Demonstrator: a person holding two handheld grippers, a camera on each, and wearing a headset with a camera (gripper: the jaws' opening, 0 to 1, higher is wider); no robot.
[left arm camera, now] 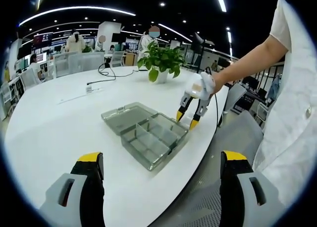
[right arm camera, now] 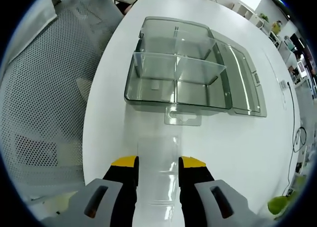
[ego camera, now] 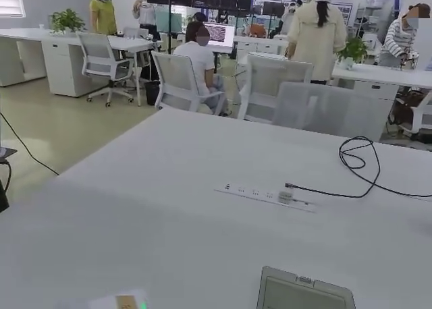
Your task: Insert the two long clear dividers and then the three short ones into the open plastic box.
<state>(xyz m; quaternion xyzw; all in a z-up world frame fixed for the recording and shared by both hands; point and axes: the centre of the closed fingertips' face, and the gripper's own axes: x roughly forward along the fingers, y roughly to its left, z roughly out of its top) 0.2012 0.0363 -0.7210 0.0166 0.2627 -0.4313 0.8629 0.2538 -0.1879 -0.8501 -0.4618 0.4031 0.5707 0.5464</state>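
We log the box at the tabletop edge nearest the person, lid flat. The left gripper hangs wide open and empty. The right gripper pinches a clear divider, aimed at the box, presumably for insertion.

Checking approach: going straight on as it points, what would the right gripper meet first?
Probably the open clear plastic box, at its near rim by the hang tab; the clear divider between the right gripper's jaws would touch first. Depth is unclear.
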